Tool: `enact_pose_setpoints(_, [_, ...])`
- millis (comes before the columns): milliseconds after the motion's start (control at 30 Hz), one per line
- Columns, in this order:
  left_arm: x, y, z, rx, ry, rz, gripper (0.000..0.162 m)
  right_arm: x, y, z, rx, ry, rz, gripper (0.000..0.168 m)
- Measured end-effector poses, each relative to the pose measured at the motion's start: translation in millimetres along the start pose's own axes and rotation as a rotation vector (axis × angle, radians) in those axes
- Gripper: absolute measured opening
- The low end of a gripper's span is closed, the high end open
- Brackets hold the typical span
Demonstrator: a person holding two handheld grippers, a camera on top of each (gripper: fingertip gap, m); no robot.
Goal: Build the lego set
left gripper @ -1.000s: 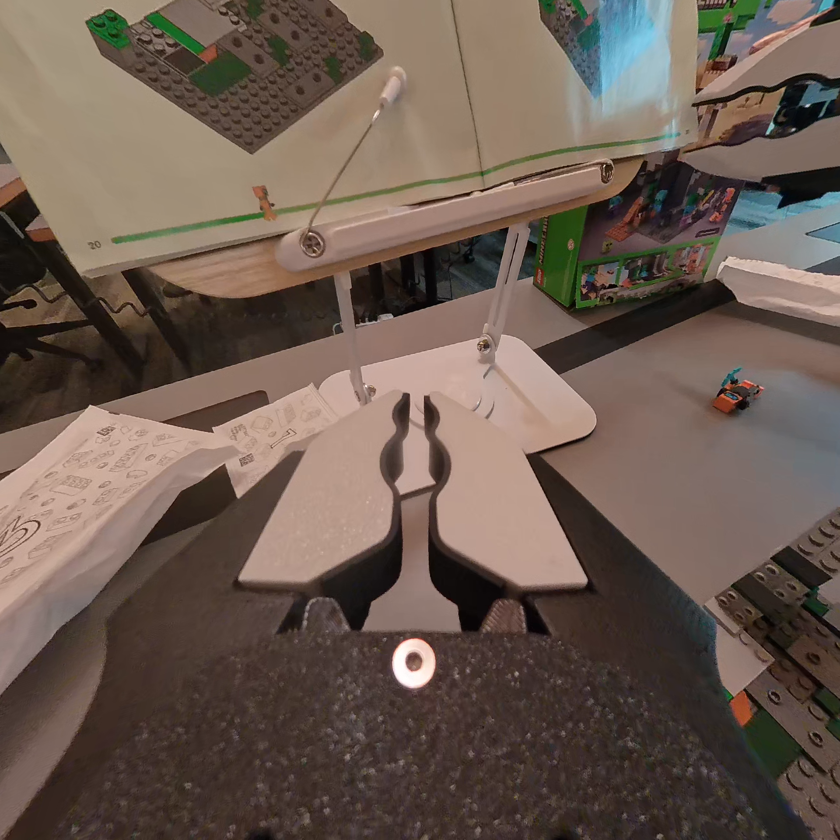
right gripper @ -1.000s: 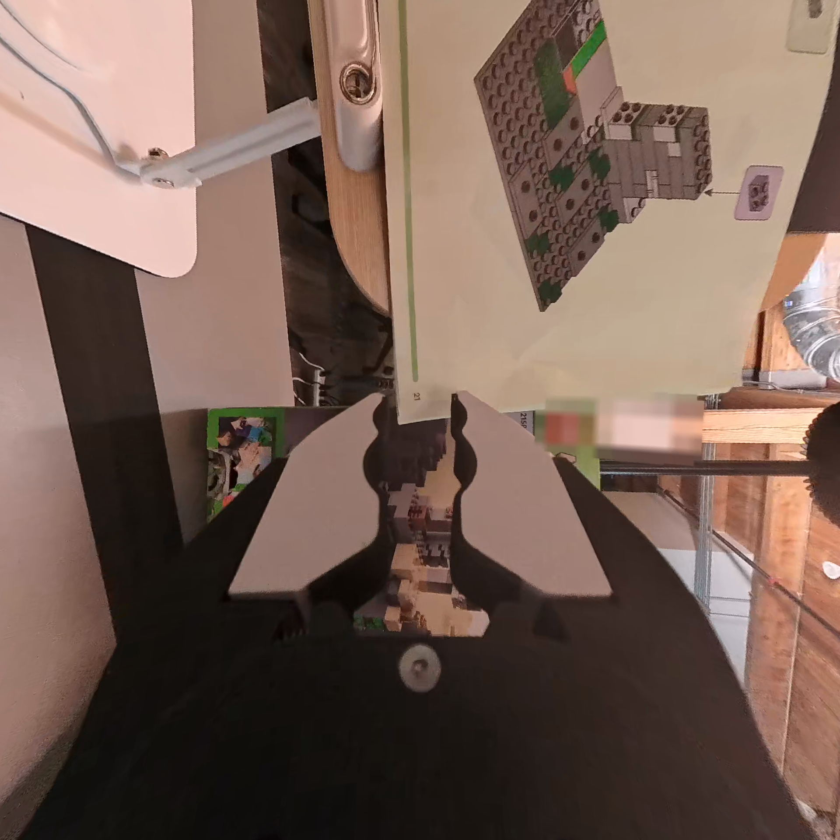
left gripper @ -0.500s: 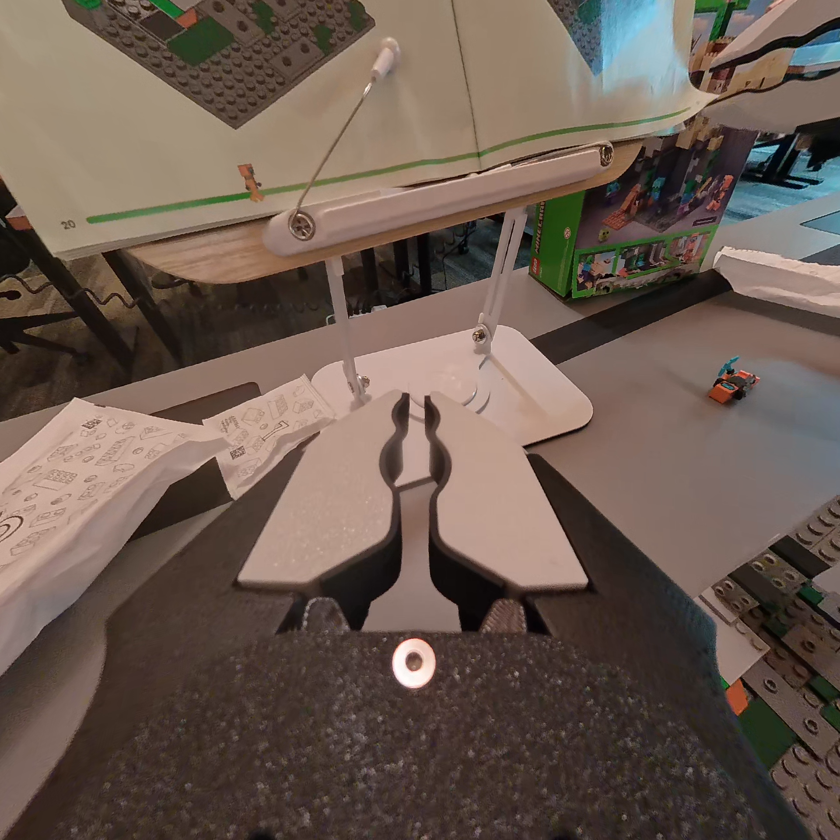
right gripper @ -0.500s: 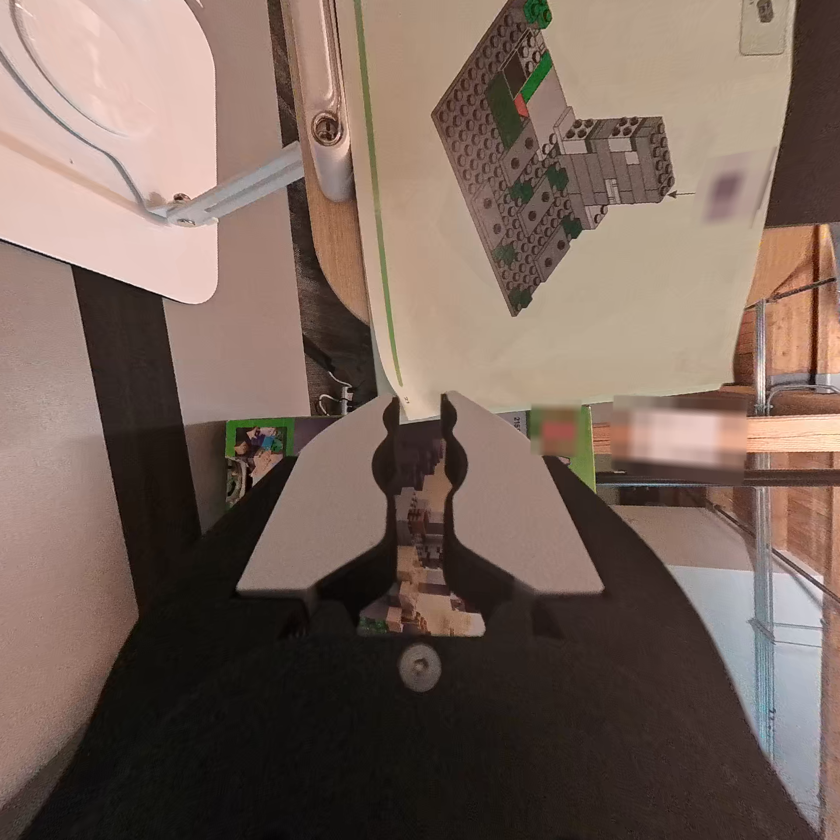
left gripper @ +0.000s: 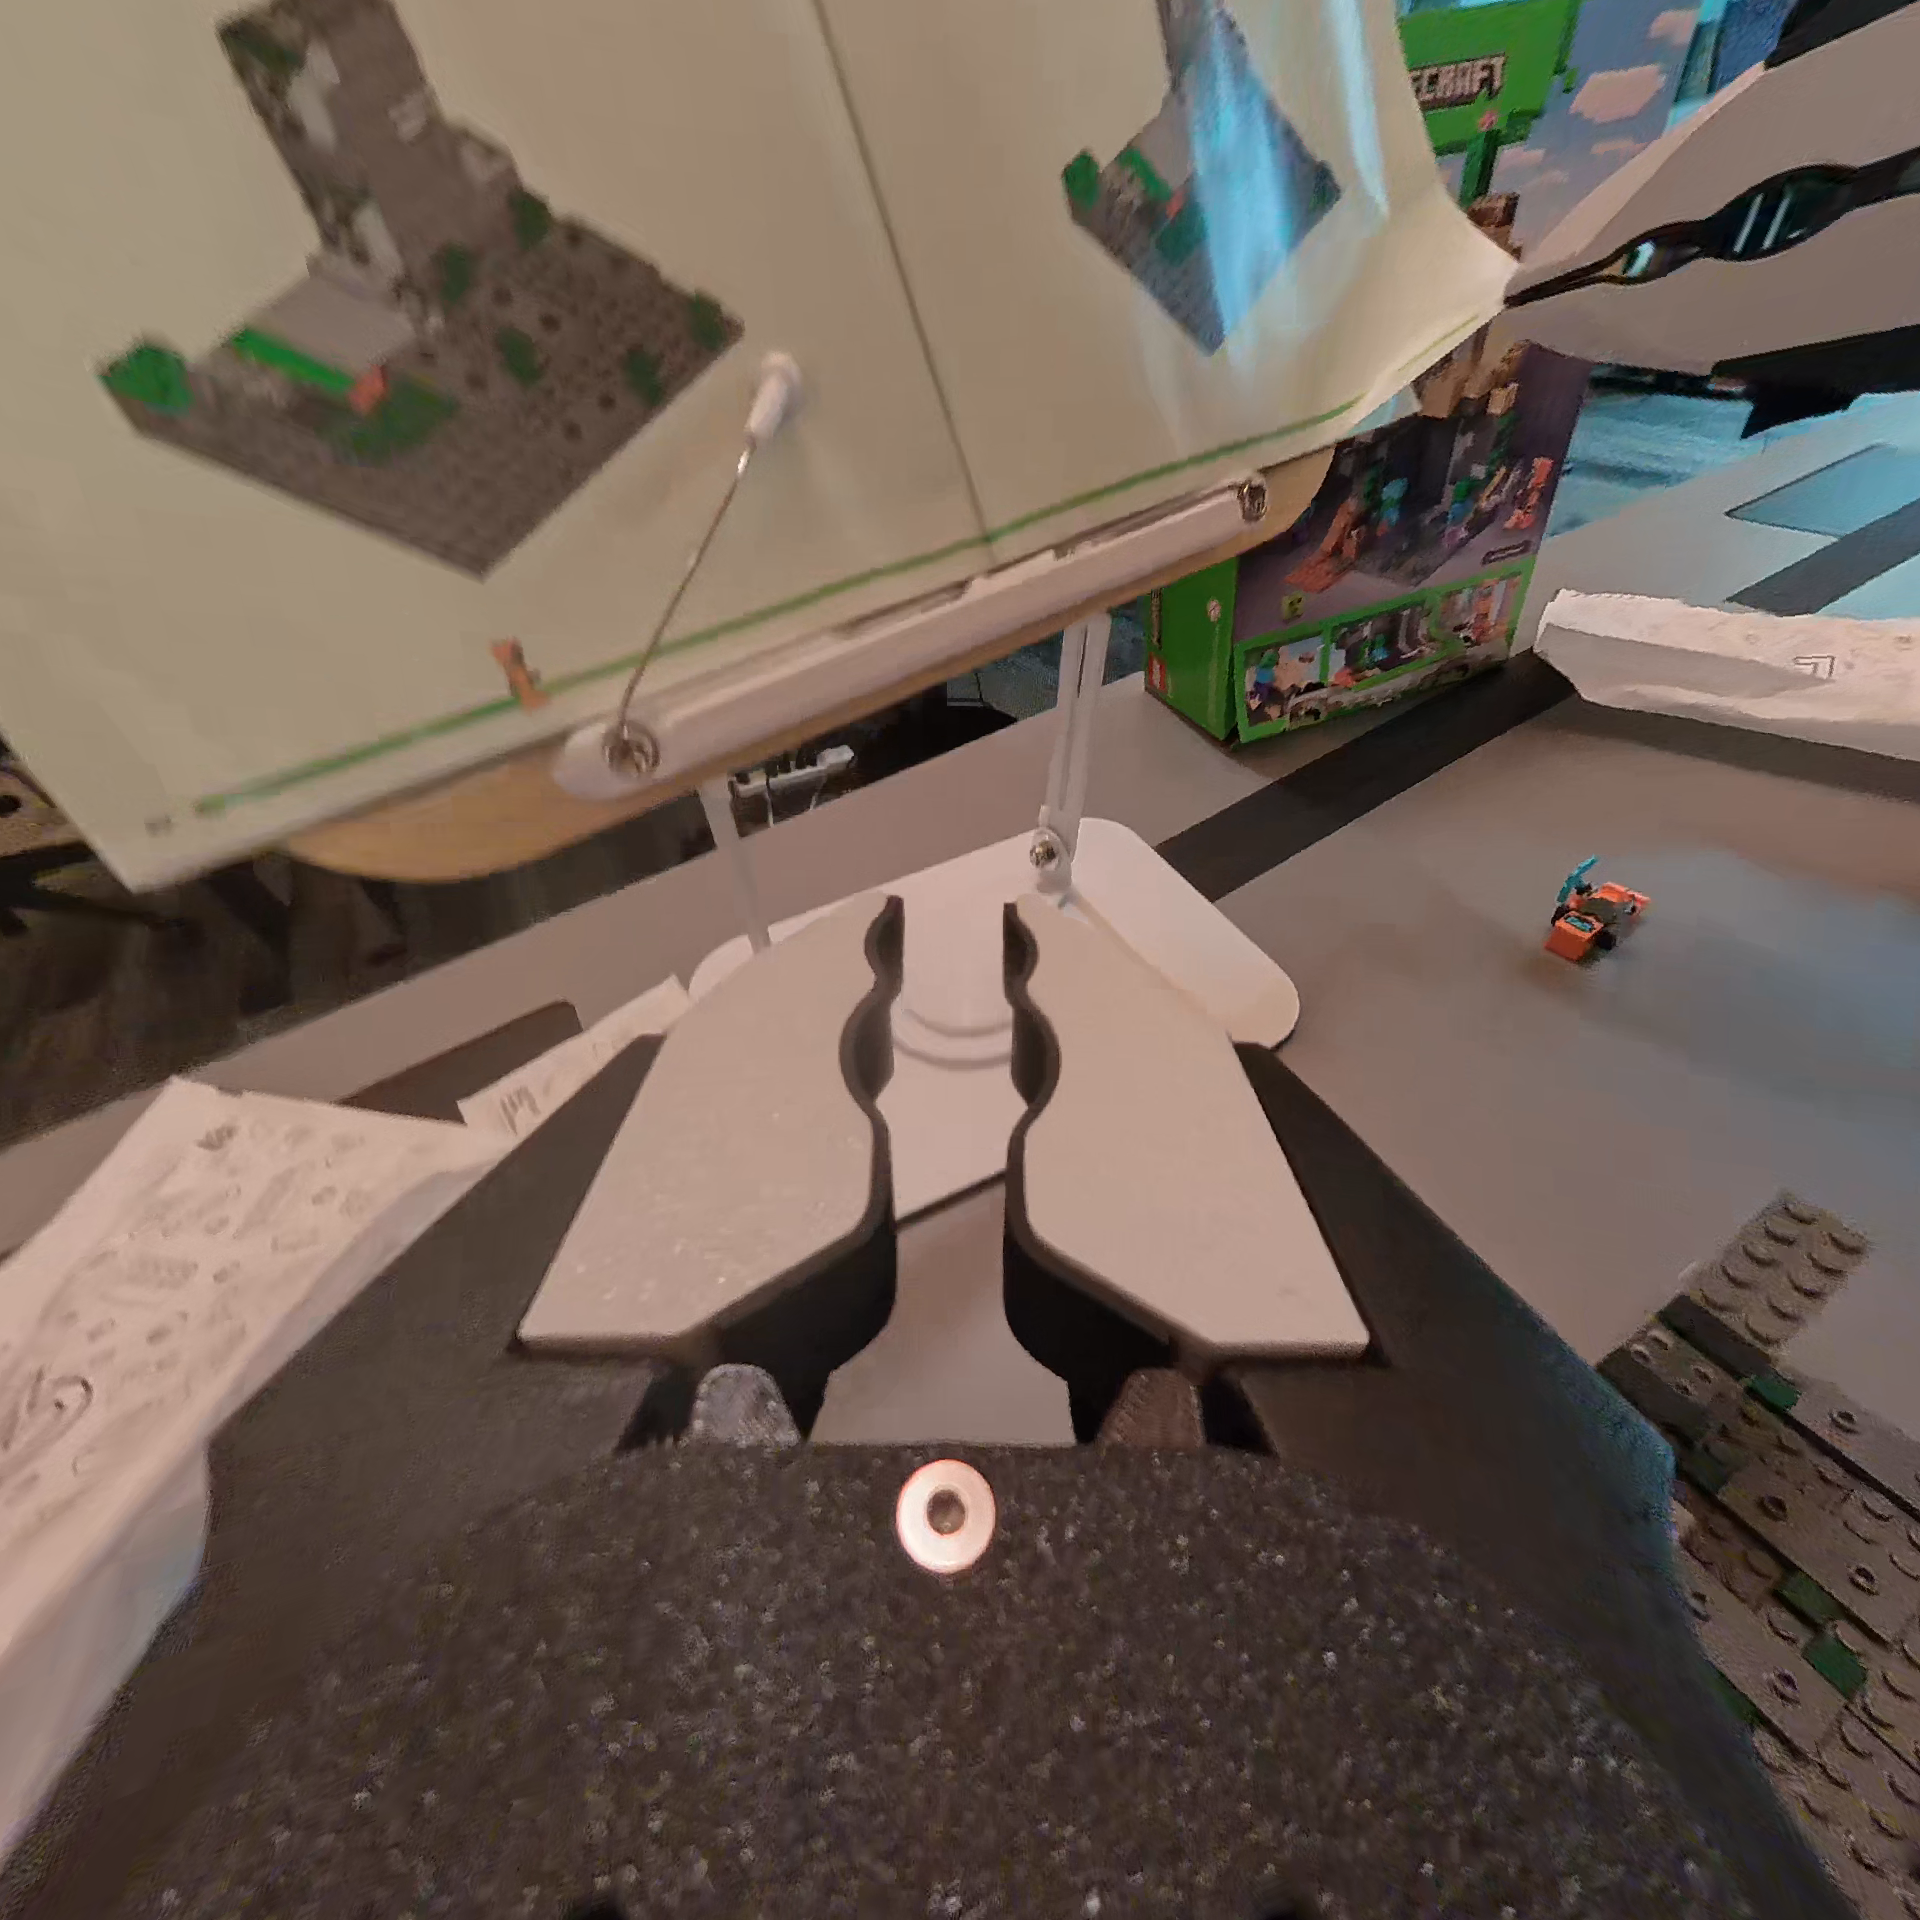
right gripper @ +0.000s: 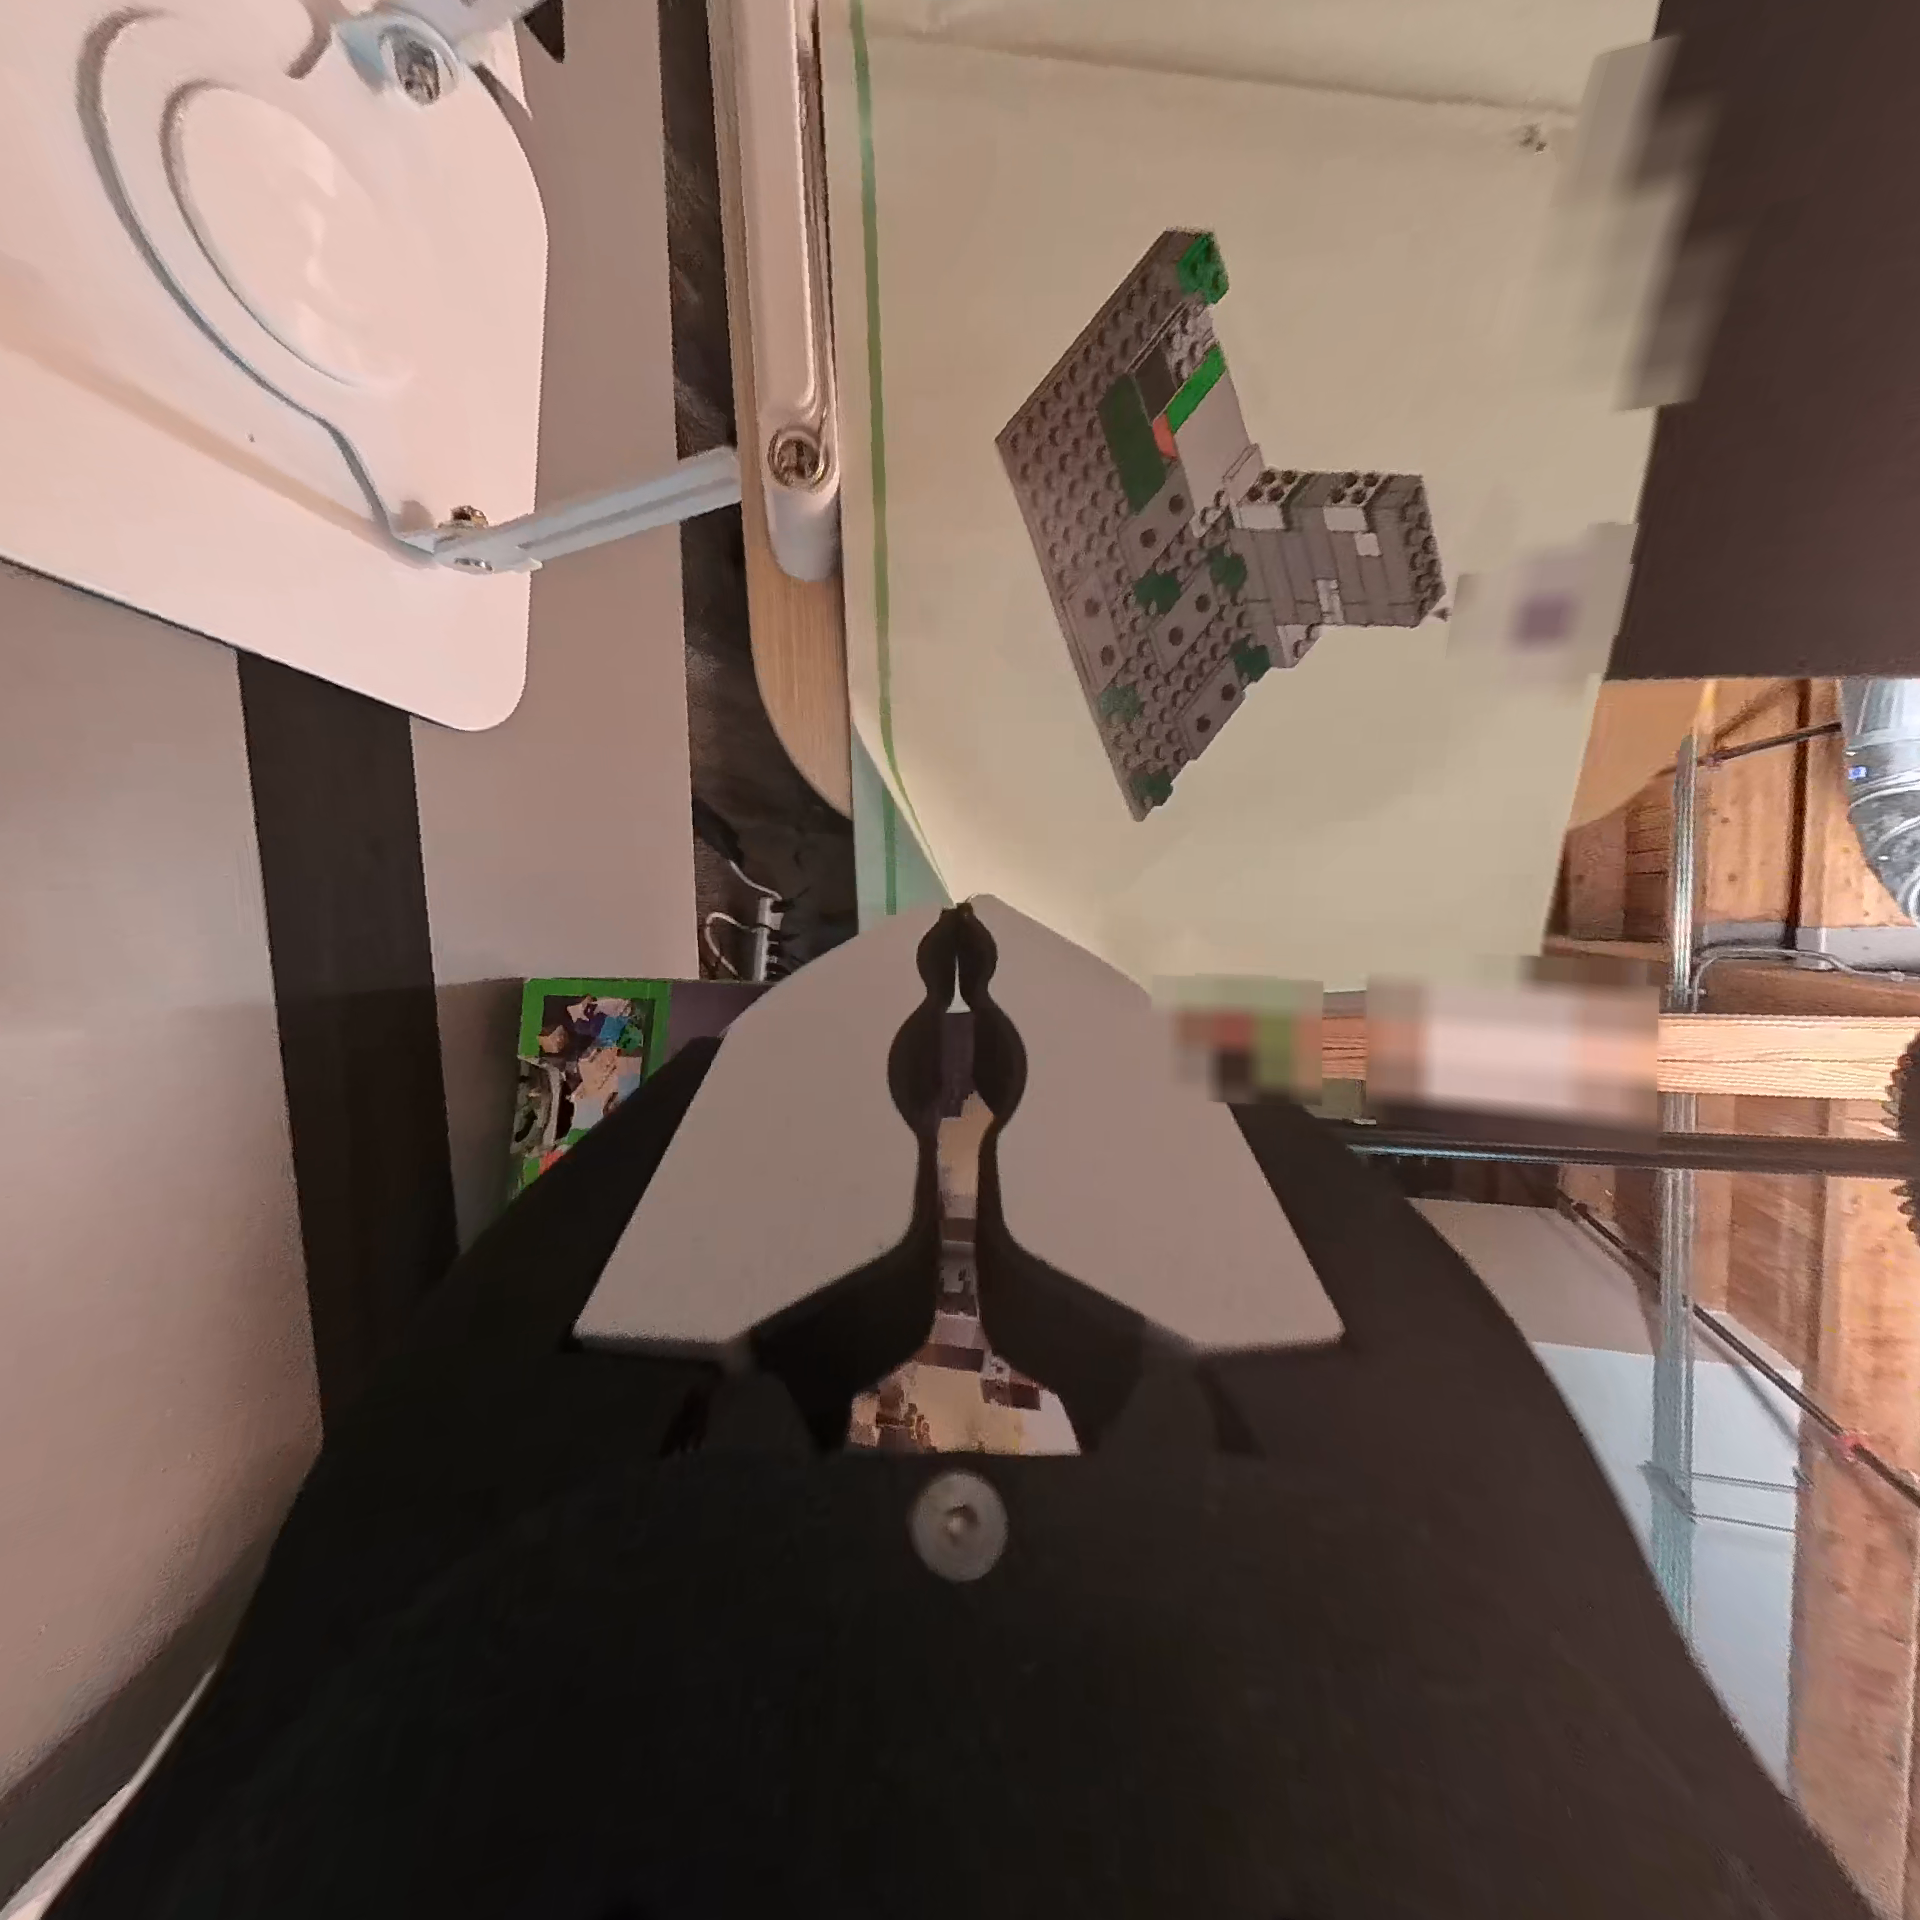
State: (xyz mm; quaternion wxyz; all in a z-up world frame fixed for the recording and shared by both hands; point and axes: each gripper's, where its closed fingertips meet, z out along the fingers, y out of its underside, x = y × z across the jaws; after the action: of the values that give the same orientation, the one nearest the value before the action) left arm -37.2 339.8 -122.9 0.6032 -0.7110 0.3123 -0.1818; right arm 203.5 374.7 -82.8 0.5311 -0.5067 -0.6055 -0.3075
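Note:
The instruction booklet (left gripper: pixel 935 260) lies open on a white stand. My right gripper (right gripper: pixel 958 914) is turned on its side and shut on the lower corner of the right page (right gripper: pixel 1143 520); it also shows in the left wrist view (left gripper: pixel 1662 249) at the top right, at that page's edge. My left gripper (left gripper: pixel 951 920) is open and empty, above the stand's base plate (left gripper: pixel 1174 914). The grey studded lego build (left gripper: pixel 1787 1455) with green patches lies at the lower right of the left wrist view.
A small orange figure (left gripper: pixel 1590 920) lies on the grey table. The green lego box (left gripper: pixel 1382 582) stands behind the stand. White paper bags lie at the left (left gripper: pixel 156 1299) and the far right (left gripper: pixel 1714 675). The left gripper's tips are roughly 25 cm from the right gripper's. To reach the grey studded lego build (left gripper: pixel 1787 1455) in a straight line is about 25 cm for my left fingers, about 30 cm for my right.
My right gripper has closed from open onto the page's corner. My left gripper has opened wider. The right page now bends up at its corner.

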Motion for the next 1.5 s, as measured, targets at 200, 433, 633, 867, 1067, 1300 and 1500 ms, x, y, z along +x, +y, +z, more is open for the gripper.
enact_pose_setpoints(200, [-19.7, -41.8, 31.2, -0.03, -0.072, 0.218, 0.017, 11.8, -24.9, -17.1, 0.043, -0.019, 0.033, 0.0])
enact_pose_setpoints(433, [-50.5, -52.7, 80.8, -0.177, -0.124, 0.347, 0.021, 26.2, -49.3, -26.3, 0.071, -0.007, 0.04, 0.0])
enact_pose_setpoints(633, [-57.3, -59.0, 79.2, -0.15, -0.187, 0.431, 0.0, 34.0, -63.7, -27.0, 0.098, 0.014, 0.037, 0.0])
enact_pose_setpoints(867, [-80.1, -67.6, 61.6, 0.006, -0.225, 0.189, 0.002, 46.3, -93.3, -23.0, 0.153, 0.039, 0.033, 0.0])
enact_pose_setpoints(1067, [-107.4, -58.3, 45.0, 0.097, -0.267, -0.026, 0.006, 54.5, -136.1, -14.0, 0.216, 0.043, -0.011, 0.0])
enact_pose_setpoints(1300, [-119.1, -44.1, 33.7, 0.143, -0.269, -0.158, 0.009, 45.4, -200.6, 19.1, 0.275, 0.016, -0.1, 0.0])
enact_pose_setpoints(1500, [-123.8, -31.6, 26.3, 0.222, -0.267, -0.332, 0.01, 15.9, -243.4, 65.8, 0.281, -0.035, -0.19, 0.0])
